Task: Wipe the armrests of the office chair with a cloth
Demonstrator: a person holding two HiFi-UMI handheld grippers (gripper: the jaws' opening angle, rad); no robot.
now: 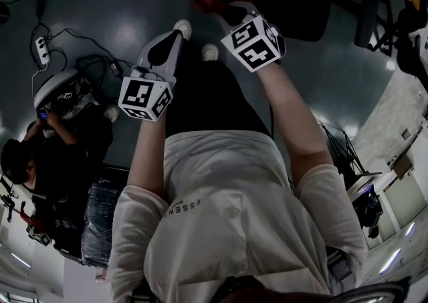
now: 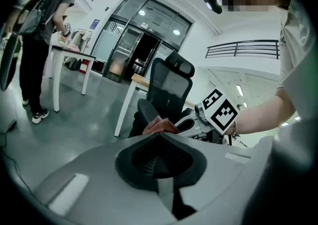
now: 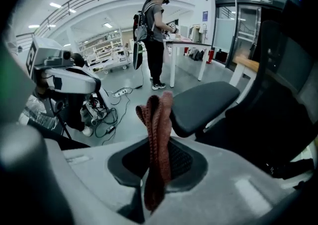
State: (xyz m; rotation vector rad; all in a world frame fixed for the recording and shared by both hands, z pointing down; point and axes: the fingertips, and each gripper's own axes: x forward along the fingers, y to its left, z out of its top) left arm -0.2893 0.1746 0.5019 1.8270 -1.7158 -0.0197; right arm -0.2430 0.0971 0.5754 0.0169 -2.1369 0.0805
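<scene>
The right gripper [image 3: 156, 164] clamps a seemingly soft, light cloth [image 3: 158, 114] mid-fold, the armrest [image 3: 208, 101] just beyond its jaws; the left gripper [image 2: 160, 157] is clenched on nothing.

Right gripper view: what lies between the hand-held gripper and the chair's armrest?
The red cloth, clamped in the right hand-held gripper, stands before the armrest, as the right gripper view shows.

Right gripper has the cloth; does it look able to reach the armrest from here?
Probably yes: the right gripper is shut on the cloth, and the armrest lies just ahead of it with nothing in between.
</scene>
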